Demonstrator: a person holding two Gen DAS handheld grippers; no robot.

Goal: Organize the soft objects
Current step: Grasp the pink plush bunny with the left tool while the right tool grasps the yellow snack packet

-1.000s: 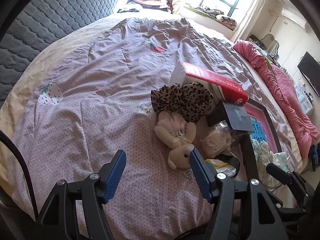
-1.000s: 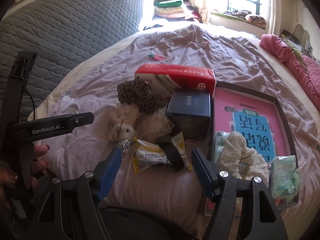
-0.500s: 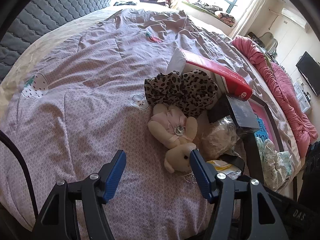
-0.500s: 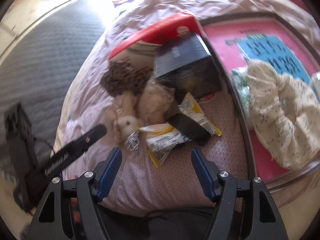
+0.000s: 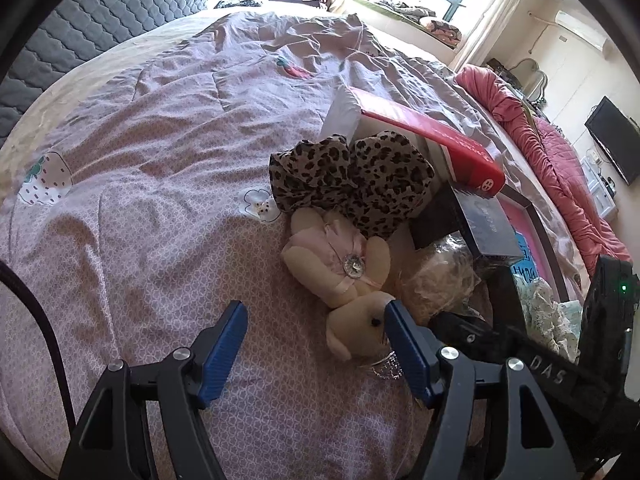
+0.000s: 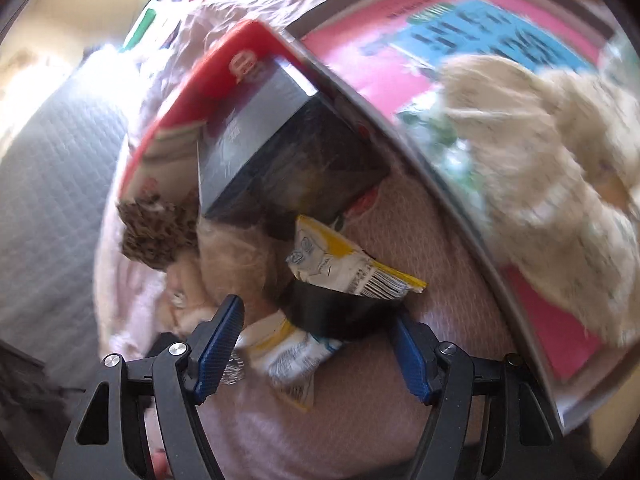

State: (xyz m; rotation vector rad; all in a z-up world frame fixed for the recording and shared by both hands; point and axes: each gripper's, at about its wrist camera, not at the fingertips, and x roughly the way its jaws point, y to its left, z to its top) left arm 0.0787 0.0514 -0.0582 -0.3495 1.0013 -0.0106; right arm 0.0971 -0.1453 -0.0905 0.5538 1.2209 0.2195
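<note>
We have rolled and lowered our right hand-held gripper (image 6: 316, 340) over the snack packets (image 6: 320, 280); its jaws are spread, empty. Our left hand-held gripper (image 5: 314, 336), just widening, holds nothing beside the plush toy (image 5: 344, 280).

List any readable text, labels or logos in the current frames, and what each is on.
"DAS": white letters on the black right gripper body, seen in the left wrist view.
Red box: white round logo at its end, characters too small to read.
Pink board: dark characters on a blue panel, blurred, unreadable.
Yellow and white packet: barcode and small print, unreadable.
Dark box: faint print, unreadable.
</note>
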